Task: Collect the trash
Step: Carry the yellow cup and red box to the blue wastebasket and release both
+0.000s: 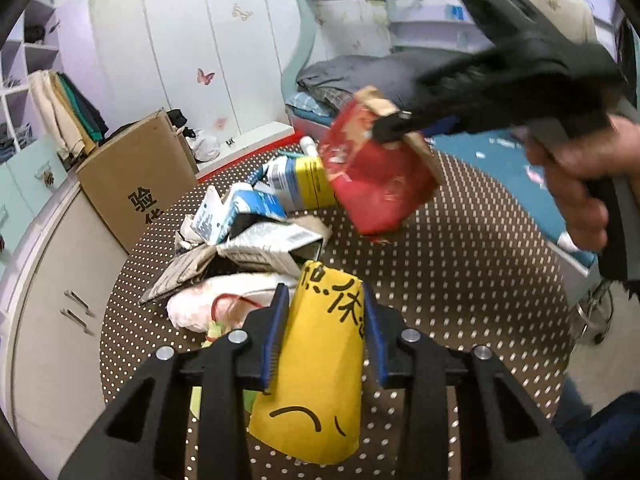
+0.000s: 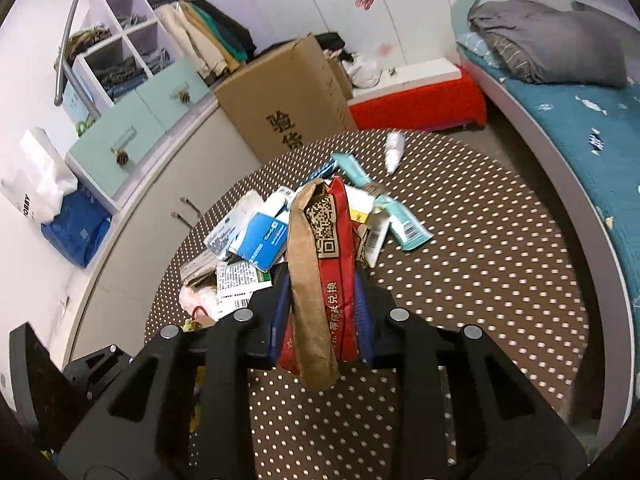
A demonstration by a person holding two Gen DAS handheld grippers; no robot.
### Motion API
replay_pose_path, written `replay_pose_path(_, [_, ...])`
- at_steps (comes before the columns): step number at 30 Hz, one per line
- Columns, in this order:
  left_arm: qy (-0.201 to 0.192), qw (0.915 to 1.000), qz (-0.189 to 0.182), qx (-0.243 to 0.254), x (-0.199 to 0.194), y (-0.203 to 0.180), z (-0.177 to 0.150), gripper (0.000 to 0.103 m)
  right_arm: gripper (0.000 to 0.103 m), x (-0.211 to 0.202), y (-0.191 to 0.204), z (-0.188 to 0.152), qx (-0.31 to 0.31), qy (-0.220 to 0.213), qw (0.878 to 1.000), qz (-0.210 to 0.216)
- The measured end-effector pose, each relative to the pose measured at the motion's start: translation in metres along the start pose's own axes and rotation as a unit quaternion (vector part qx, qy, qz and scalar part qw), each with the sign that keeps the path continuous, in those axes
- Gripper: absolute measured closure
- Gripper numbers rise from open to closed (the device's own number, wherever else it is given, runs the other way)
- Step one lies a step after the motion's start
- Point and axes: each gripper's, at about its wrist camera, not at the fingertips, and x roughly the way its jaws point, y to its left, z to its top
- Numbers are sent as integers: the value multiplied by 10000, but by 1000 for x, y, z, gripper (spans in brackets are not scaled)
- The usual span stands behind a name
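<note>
The left gripper (image 1: 325,336) has its blue-padded fingers (image 1: 276,332) clamped on the sides of a yellow paper cup with black handwritten characters (image 1: 320,368), held above the brown round desk with white dots (image 1: 460,280). The right gripper (image 2: 322,312) has its fingers (image 2: 280,312) pressed onto a flattened red and brown paper packet with a QR code (image 2: 324,276), lifted clear of the desk. In the left view this red packet (image 1: 376,176) hangs in the air over the far side of the desk, blurred, with the person's right hand (image 1: 580,184) around the gripper handle. A pile of trash (image 1: 248,236) lies on the desk just beyond the cup: blue and white cartons, printed paper scraps and what looks like a crumpled white bag. Two pale teal tubes (image 2: 396,216) lie beside the pile. A brown cardboard box with black characters (image 2: 288,100) stands behind the desk
</note>
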Motion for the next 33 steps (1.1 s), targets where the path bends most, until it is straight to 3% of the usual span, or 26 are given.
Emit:
replay_pose_path(9, [-344, 9956, -306, -822, -13, 14, 22, 69, 74, -50, -20, 3, 191, -514, 9985, 1])
replay_pose_path(19, [-942, 9796, -1022, -1450, 3, -3, 113, 69, 74, -112, -78, 25, 604, -1339, 9883, -419])
replay_pose_path(27, [-788, 9714, -1749, -1399, 63, -63, 186, 69, 74, -147, -174, 24, 1296, -1675, 9688, -1284])
replay_pose_path(33, [-440, 9707, -2141, -1002, 115, -138, 225, 69, 74, -136, -256, 7, 1910, -1401, 9516, -1960])
